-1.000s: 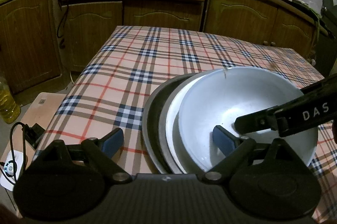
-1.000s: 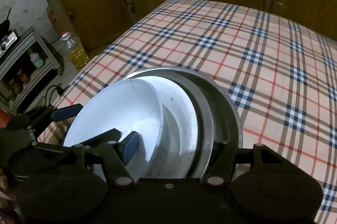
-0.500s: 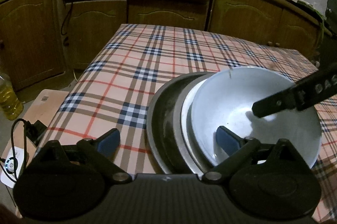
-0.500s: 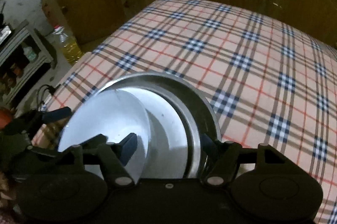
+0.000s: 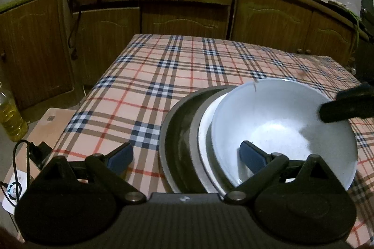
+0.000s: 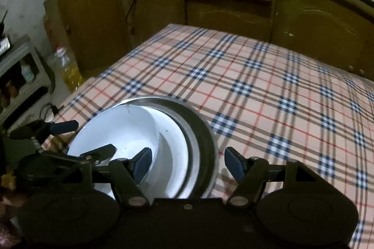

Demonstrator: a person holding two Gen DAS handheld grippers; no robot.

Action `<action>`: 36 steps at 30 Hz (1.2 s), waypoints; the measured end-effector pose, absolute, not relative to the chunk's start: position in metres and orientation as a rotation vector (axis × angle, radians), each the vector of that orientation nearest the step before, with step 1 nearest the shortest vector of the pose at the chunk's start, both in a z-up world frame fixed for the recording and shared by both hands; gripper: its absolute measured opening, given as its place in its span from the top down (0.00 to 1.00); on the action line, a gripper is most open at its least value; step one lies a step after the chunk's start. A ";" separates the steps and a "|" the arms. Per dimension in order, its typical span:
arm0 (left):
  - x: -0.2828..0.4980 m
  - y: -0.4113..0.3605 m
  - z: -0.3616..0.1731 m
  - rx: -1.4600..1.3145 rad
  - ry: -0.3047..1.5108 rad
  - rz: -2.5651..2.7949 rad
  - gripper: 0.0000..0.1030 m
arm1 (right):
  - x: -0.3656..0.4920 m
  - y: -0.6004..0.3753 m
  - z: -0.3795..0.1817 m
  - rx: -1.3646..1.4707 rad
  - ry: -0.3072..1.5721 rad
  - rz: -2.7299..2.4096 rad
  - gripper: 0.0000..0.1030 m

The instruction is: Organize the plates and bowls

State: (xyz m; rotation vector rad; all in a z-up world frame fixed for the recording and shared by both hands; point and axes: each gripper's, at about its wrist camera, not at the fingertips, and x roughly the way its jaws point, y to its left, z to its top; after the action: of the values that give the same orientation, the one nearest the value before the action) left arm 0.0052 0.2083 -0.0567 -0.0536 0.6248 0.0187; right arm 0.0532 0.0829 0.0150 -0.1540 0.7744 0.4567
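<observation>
**Stacked dishes, both claws open**

While a white bowl (image 5: 284,132) sits nested in a white plate (image 5: 205,132) and a dark metal pan (image 5: 177,139) near the front edge of the checked surface (image 5: 163,76), both claws stand apart and grip nothing. Seen from the left wrist, the left claw (image 5: 187,156) straddles the near rim of the stack: one blue pad hangs inside the bowl, the other outside the pan. From the right wrist view, the right claw (image 6: 188,161) has just been opening; one finger is over the bowl, the other beyond the pan's far side, pressing on nothing. The stack looks finished. To do this well, both claws should probably lift straight clear of the bowl without nudging its rim, since it sits off-centre, toward one side of the pan.
</observation>
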 end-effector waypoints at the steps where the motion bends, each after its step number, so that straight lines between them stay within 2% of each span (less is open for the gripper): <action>1: 0.004 0.207 -0.056 -0.050 0.616 0.023 0.02 | 0.047 0.080 0.016 -0.137 0.766 0.455 0.21; 8: -0.008 0.210 -0.043 -0.099 0.541 0.041 0.05 | -0.001 0.054 0.023 -0.093 0.671 0.434 0.21; 14: -0.035 0.198 -0.020 -0.141 0.531 0.029 0.04 | -0.029 0.041 0.027 -0.103 0.600 0.439 0.21; 19: -0.066 0.182 -0.014 -0.181 0.576 0.045 0.00 | -0.047 0.044 0.014 -0.122 0.605 0.492 0.21; 36: -0.086 0.144 -0.027 -0.176 0.736 0.141 0.00 | -0.082 0.041 0.005 -0.108 0.596 0.525 0.21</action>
State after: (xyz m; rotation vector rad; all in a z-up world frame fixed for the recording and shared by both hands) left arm -0.0858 0.1441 -0.0266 -0.1762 0.7355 0.1411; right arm -0.0822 0.0411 0.0047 -0.1081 0.5962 0.5245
